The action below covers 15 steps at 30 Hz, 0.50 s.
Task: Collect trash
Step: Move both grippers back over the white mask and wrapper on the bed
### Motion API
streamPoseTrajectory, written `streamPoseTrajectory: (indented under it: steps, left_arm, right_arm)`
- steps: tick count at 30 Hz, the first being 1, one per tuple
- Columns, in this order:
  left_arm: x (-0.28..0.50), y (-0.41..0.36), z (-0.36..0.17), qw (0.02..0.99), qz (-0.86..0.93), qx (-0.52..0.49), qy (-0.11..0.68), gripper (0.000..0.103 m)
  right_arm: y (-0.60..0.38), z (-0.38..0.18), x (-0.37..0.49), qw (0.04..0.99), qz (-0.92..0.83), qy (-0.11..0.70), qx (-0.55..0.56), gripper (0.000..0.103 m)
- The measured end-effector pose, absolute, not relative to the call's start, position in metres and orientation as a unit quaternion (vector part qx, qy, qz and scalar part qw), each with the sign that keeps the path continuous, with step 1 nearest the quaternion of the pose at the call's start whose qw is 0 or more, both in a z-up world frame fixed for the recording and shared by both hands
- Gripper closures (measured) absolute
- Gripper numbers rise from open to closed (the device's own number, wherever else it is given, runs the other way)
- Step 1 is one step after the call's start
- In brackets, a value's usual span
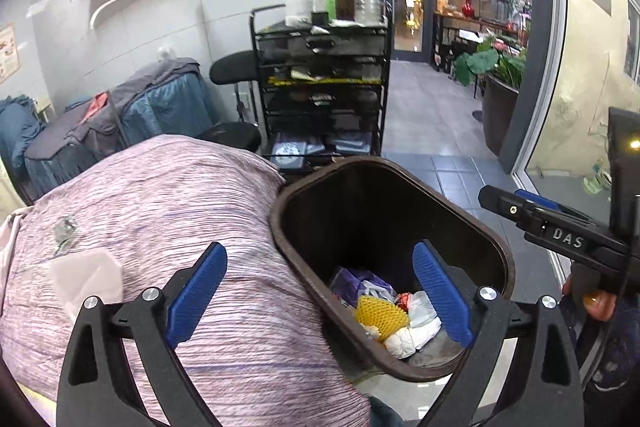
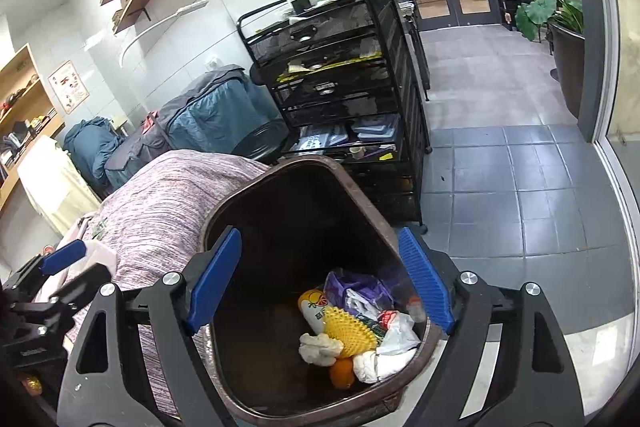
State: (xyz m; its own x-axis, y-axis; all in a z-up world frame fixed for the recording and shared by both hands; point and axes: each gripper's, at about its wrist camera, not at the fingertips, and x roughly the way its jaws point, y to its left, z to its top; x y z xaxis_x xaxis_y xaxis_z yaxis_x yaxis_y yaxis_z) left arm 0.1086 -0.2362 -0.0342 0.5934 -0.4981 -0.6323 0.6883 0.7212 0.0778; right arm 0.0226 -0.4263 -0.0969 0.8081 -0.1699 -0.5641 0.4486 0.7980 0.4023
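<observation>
A brown trash bin [image 1: 360, 211] stands on the floor against a bed with a pink striped cover [image 1: 180, 207]. Inside lie a yellow foam net [image 1: 380, 315], white tissues [image 1: 412, 335] and a purple bag [image 1: 352, 283]. The right wrist view also shows an orange [image 2: 342, 373] and a small bottle [image 2: 314, 307] in the bin [image 2: 300, 211]. My left gripper [image 1: 320, 251] is open over the bin's near rim, with nothing between its pads. My right gripper [image 2: 320, 233] is open above the bin, empty too. A white paper scrap [image 1: 88, 279] and clear plastic [image 1: 66, 231] lie on the cover.
A black mesh drawer cart [image 1: 320, 87] topped with bottles stands behind the bin, a black stool [image 1: 232, 67] beside it. Blue-covered furniture [image 1: 160, 103] lines the wall. Grey tiled floor [image 2: 500, 187] runs right to a glass door and a large planter [image 1: 500, 107].
</observation>
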Motion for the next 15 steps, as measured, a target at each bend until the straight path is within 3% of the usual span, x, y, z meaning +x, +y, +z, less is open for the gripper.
streamPoseTrajectory:
  steps: [15]
  left_arm:
    - [0.12,-0.147,-0.008,0.919,-0.269,0.111,0.266,0.006]
  right_arm:
    - [-0.364,-0.075,0.061,0.935,-0.077,0.261,0.229,0.022]
